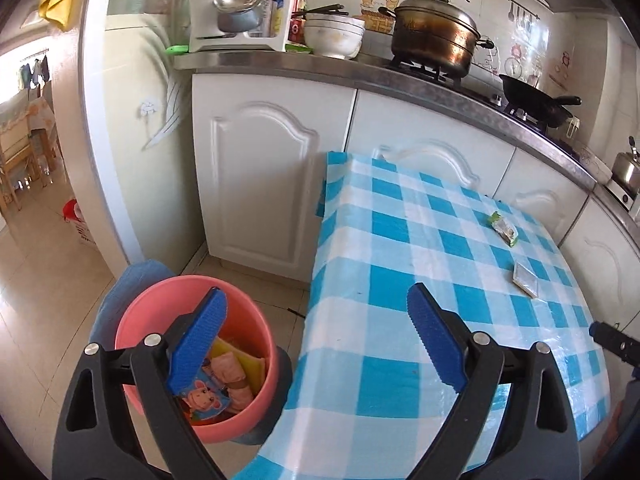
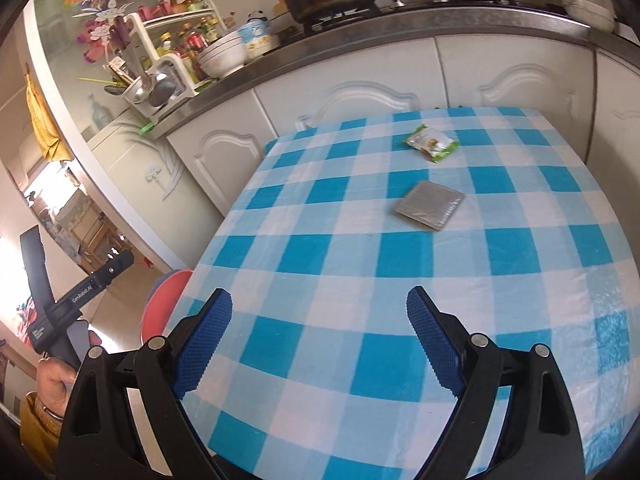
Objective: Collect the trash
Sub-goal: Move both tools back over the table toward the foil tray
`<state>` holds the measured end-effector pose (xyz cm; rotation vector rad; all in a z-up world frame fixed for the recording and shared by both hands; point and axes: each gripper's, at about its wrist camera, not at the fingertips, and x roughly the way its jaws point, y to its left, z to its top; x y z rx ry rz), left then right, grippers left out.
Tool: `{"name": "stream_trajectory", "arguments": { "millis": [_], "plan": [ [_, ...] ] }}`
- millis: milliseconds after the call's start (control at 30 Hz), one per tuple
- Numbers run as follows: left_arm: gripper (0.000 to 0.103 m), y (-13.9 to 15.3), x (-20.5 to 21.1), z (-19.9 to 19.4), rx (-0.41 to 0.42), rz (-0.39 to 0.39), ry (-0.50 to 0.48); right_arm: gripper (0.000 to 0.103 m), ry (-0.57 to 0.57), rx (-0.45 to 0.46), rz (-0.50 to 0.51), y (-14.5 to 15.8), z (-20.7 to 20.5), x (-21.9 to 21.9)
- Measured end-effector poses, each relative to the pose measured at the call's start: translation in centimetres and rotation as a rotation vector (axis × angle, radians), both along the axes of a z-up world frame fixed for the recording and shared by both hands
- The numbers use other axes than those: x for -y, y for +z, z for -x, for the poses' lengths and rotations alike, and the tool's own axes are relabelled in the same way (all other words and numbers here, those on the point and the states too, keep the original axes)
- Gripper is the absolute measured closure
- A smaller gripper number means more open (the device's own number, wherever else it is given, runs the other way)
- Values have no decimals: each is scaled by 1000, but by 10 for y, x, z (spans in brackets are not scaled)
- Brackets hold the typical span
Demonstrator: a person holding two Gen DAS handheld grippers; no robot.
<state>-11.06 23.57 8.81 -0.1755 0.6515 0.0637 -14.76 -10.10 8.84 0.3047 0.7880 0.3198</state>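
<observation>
2 wrappers (image 2: 432,143) on table (image 2: 360,264); pink bin (image 1: 152,308) beside it

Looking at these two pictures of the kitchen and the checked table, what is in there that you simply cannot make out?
- Pink bin, left wrist view: the left gripper covers part of its wrappers; the right wrist view shows only a sliver of rim.
- Silver packet and green packet: print too small in both views.
- Table: near edge hidden behind the right gripper.
- Bottles on the rack: too small to read.
</observation>
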Motion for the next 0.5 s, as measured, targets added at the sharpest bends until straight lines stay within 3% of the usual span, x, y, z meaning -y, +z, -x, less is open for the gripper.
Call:
{"name": "stream_trajectory", "arguments": {
  "millis": [300, 500],
  "plan": [
    [11, -2, 43, -23, -48, -12, -80, 13, -119, -36, 8, -14, 14, 59],
    [11, 8, 67, -40, -42, 16, -115, 13, -112, -16, 62, -14, 0, 77]
  ]
}}
